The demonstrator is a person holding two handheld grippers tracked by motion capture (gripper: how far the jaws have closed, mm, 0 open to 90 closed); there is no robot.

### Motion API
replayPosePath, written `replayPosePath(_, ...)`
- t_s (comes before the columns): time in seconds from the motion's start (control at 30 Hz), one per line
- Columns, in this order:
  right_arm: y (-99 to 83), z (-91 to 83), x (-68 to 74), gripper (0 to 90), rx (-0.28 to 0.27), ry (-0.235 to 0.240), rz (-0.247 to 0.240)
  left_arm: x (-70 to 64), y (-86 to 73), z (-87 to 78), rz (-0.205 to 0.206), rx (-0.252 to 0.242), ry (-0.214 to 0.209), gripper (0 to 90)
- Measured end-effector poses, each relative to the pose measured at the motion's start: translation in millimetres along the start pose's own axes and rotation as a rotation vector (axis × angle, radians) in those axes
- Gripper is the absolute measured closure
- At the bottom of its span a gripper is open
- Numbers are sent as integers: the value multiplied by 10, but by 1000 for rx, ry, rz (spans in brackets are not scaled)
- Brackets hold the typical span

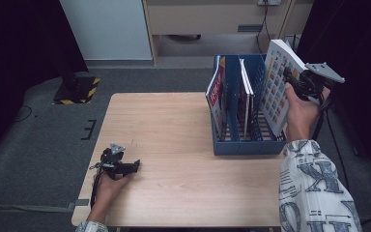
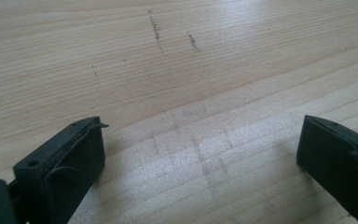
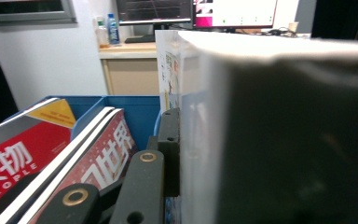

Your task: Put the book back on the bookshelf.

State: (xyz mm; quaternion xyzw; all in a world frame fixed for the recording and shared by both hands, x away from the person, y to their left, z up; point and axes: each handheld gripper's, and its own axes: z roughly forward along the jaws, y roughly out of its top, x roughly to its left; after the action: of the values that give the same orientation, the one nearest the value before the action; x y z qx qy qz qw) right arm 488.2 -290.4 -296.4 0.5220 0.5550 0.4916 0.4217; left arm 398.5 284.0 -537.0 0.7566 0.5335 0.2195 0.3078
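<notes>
Left gripper [image 1: 134,166]: lower left of the high view, lying on the bare wooden table [image 1: 174,145] with its jaws spread wide and nothing between them (the left gripper view has plain wood grain between the two black jaws).

Right gripper [image 1: 290,79]: upper right of the high view, clamped on the lower edge of a thick book [image 1: 278,87] with a grid of small coloured pictures on its cover; the right gripper view has one black jaw pressed flat against the book's side [image 3: 279,130].

Book's place: held tilted in the air, above and just beside the right end of the blue file rack [image 1: 241,142], not yet down inside a slot.

Rack: centre right of the high view; two red-covered magazines [image 1: 216,94] already stand in its left compartments, the right one looks free.

Step in hand: likely carrying the book over to file it in the rack.

Next move: probably bring the book upright, line its bottom edge up over the free right slot, lower it between the dividers, then let go (the left gripper seems idle for this).
</notes>
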Motion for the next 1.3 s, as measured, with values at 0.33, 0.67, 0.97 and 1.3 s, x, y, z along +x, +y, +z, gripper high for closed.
replayPosePath(0.33, -53, 96, 41, 740, -6, -18, -2, -7, -3, -4, -5, 0, 7, 1)
replayPosePath(0.67, -142, 160, 28, 740, -7, -16, 5, -9, -4, -5, -7, 0, 9, 1)
replayPosePath(0.97, -268, 175, -14, 740, 2, -4, 17, -11, -4, -5, -9, 1, 10, 0)
replayPosePath(1.3, -405, 209, -20, 739, 8, 2, 31, -11, -4, -5, -8, 1, 10, 0)
